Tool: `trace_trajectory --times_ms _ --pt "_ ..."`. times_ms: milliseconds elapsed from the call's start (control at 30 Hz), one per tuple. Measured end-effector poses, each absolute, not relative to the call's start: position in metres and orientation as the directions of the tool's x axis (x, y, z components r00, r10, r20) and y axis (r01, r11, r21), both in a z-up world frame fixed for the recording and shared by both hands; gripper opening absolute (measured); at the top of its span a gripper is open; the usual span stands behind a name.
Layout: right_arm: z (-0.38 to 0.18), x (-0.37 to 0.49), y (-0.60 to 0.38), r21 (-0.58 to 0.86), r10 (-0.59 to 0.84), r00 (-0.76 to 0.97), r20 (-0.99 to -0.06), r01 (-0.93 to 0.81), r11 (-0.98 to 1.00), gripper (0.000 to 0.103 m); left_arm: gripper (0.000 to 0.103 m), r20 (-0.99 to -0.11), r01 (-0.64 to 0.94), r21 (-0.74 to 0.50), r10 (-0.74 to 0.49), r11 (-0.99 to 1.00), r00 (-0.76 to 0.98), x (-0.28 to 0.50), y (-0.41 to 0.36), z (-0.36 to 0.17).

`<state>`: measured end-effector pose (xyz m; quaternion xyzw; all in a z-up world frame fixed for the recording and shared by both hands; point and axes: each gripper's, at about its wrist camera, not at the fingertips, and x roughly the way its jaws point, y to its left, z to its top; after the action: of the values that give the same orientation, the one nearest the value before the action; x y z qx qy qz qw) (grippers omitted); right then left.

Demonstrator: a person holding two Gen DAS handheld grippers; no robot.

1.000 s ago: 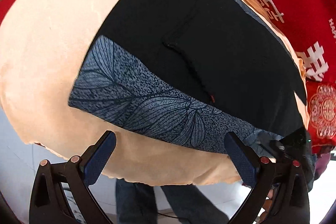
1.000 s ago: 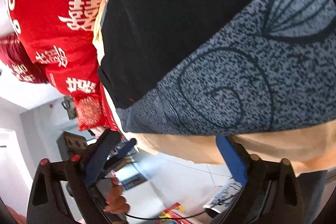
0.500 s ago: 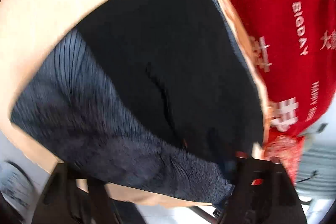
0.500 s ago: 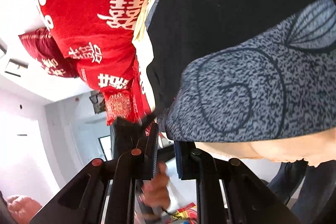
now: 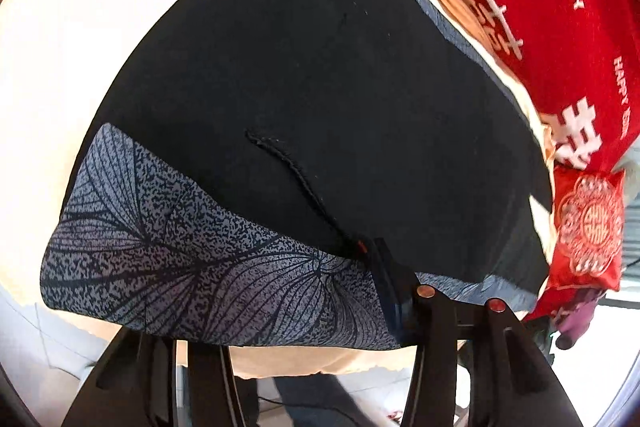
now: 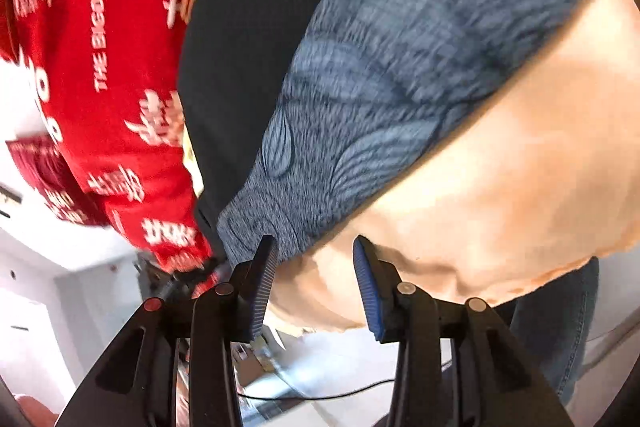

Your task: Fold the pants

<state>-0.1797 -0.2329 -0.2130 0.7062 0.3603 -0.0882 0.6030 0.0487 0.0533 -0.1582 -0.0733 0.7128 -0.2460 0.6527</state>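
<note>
Open peach sheet point(image 5: 100, 39) to the left of the pants point(image 5: 320, 99), bare and flat, easy passage there. Far side blocked by a red blanket point(image 5: 540, 7) bunched close against the pants' edge, with a red pillow point(image 5: 588, 231) crowding the right corner. Near edge taken up by the left tool point(image 5: 280, 311), jaws just closing over the patterned waistband point(image 5: 180, 259), one finger under the cloth. Right tool point(image 6: 312, 283) at the waistband corner, jaws just reopened with nothing between them, bare peach sheet point(image 6: 520, 195) free on its right, red blanket point(image 6: 112, 67) walling its left. Floor open below the bed's edge, apart from a person's legs point(image 6: 560, 327).
</note>
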Motion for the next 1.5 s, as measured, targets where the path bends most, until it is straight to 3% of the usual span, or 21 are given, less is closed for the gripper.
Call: trace_trajectory --times_ms 200,233,267,300,333,567,767,800,867,933,1100,1167,1233,1367,1433,1467,1500 --pt "-0.203 -0.182 -0.242 0.804 0.278 0.794 -0.541 0.585 -0.108 0.043 0.050 -0.907 0.241 -0.419 -0.394 0.875 -0.146 0.050 0.046 -0.154" --pt "-0.202 -0.183 -0.244 0.797 0.275 0.790 -0.548 0.593 -0.116 0.043 0.040 -0.912 0.244 -0.409 -0.387 0.879 -0.137 0.050 0.044 -0.154" --pt "-0.201 -0.183 -0.245 0.786 0.273 0.783 -0.559 0.605 -0.125 0.035 0.033 -0.920 0.249 -0.391 -0.371 0.886 -0.126 0.050 0.042 -0.153" --pt "-0.199 -0.178 -0.247 0.763 0.276 0.762 -0.586 0.633 -0.129 0.012 0.027 -0.925 0.247 -0.380 -0.360 0.891 -0.123 0.051 0.043 -0.153" --pt "-0.197 -0.180 -0.252 0.747 0.278 0.745 -0.606 0.654 -0.122 0.007 0.026 -0.920 0.230 -0.391 -0.372 0.891 -0.124 0.052 0.047 -0.151" --pt "-0.117 -0.141 -0.290 0.739 0.342 0.661 -0.668 0.644 0.198 0.007 0.024 -0.908 0.202 -0.419 -0.416 0.885 -0.061 0.066 0.034 -0.100" --pt "-0.069 -0.080 -0.349 0.739 0.410 0.616 -0.673 0.580 0.342 0.007 0.024 -0.900 0.214 -0.407 -0.430 0.888 0.071 0.120 -0.021 -0.050" --pt "-0.066 -0.063 -0.362 0.737 0.424 0.604 -0.675 0.569 0.363 0.007 0.025 -0.902 0.216 -0.396 -0.422 0.892 0.089 0.131 -0.031 -0.049" --pt "-0.067 -0.024 -0.392 0.724 0.452 0.566 -0.689 0.554 0.410 0.007 0.037 -0.916 0.232 -0.334 -0.373 0.913 0.147 0.160 -0.058 -0.054" --pt "-0.075 0.014 -0.412 0.709 0.473 0.529 -0.705 0.549 0.442 0.007 0.066 -0.927 0.219 -0.243 -0.292 0.945 0.234 0.186 -0.077 -0.068" --pt "-0.140 0.102 -0.461 0.663 0.517 0.425 -0.743 0.574 0.480 0.008 0.069 -0.960 0.152 -0.129 -0.162 0.980 0.229 0.236 -0.104 -0.137" --pt "-0.176 0.123 -0.469 0.630 0.521 0.375 -0.767 0.597 0.497 0.009 0.079 -0.968 0.141 -0.054 -0.087 0.989 0.237 0.247 -0.113 -0.162" --pt "-0.203 0.132 -0.469 0.603 0.525 0.333 -0.783 0.611 0.513 0.009 0.084 -0.964 0.133 0.006 -0.030 0.991 0.264 0.256 -0.117 -0.168" --pt "-0.214 0.141 -0.476 0.635 0.552 0.364 -0.750 0.629 0.448 0.010 0.084 -0.956 0.103 -0.007 -0.037 0.995 0.290 0.267 -0.104 -0.137" --pt "-0.199 0.141 -0.472 0.644 0.550 0.367 -0.750 0.592 0.484 0.026 0.084 -0.944 0.114 0.016 -0.022 0.993 0.331 0.265 -0.097 -0.114" --pt "-0.187 0.140 -0.468 0.649 0.545 0.369 -0.753 0.556 0.519 0.039 0.084 -0.938 0.127 0.036 -0.010 0.991 0.346 0.262 -0.096 -0.105" --pt "-0.170 0.139 -0.464 0.652 0.532 0.382 -0.756 0.517 0.554 0.043 0.084 -0.934 0.145 0.050 -0.005 0.988 0.357 0.258 -0.097 -0.099"
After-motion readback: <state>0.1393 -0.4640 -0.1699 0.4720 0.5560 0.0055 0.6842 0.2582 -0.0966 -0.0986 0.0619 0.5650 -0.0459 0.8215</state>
